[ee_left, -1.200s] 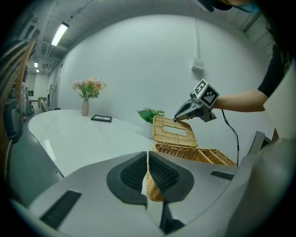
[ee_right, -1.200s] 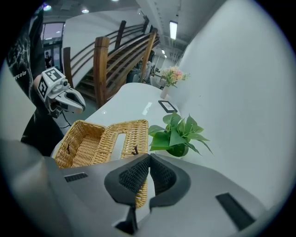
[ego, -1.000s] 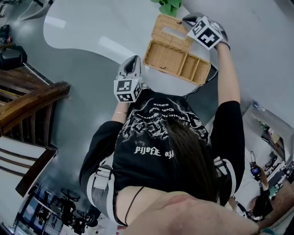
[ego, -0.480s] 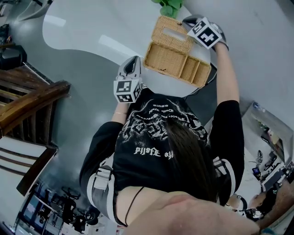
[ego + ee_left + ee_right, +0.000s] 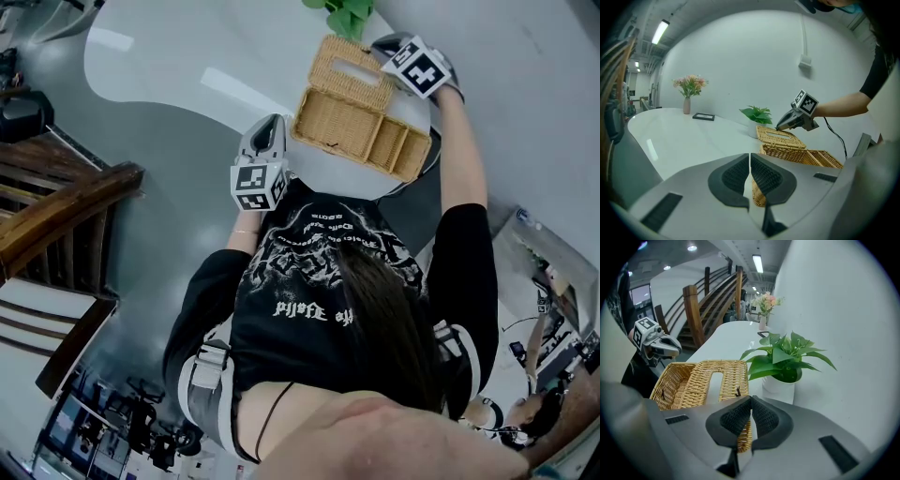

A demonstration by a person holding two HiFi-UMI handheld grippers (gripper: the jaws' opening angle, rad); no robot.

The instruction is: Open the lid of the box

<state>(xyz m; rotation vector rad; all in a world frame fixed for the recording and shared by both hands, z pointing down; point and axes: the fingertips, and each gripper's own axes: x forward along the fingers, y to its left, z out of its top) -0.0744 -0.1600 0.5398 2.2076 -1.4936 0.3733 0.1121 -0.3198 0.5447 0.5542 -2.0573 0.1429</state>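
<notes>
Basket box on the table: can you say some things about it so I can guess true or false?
1. The wicker box is open, its lid swung back. True.
2. The left gripper touches the lid. False: the right gripper is the one at the lid.
3. A green plant stands beside the lid. True.
4. The flower vase stands inside the box. False: it stands far off on the table.

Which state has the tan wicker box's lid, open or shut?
Open: the slotted wicker lid lies swung back; the tan wicker box shows its compartments.
</notes>
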